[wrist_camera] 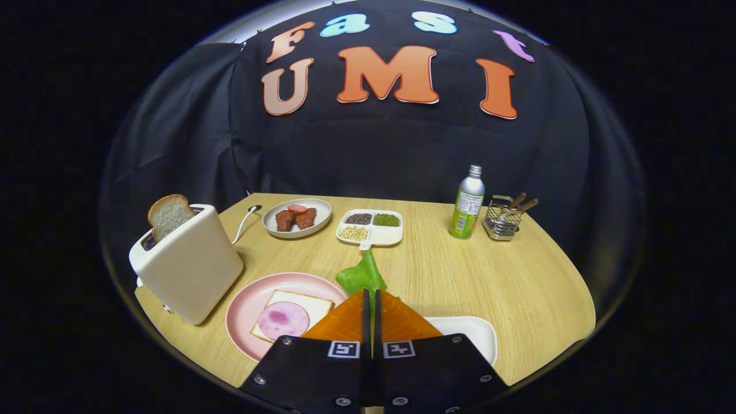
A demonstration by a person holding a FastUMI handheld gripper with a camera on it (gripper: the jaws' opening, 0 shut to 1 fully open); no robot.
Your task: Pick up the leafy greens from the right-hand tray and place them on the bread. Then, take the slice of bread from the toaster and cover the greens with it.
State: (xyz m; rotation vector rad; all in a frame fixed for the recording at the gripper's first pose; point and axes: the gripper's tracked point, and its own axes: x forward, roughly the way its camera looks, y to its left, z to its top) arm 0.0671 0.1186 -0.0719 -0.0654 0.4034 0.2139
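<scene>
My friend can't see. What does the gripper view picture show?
The claw is shut on floppy leafy greens, lifted above a wooden table. Just beside its fingers sits a pink plate holding bread topped with a round meat slice. Next to the plate, a white toaster has a bread slice sticking up.

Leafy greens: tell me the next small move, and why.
Probably carry them left and lower them over the bread. The gripper is shut on the leafy greens, held clear of the white tray, and the bread on the pink plate carries only a meat slice.
</scene>
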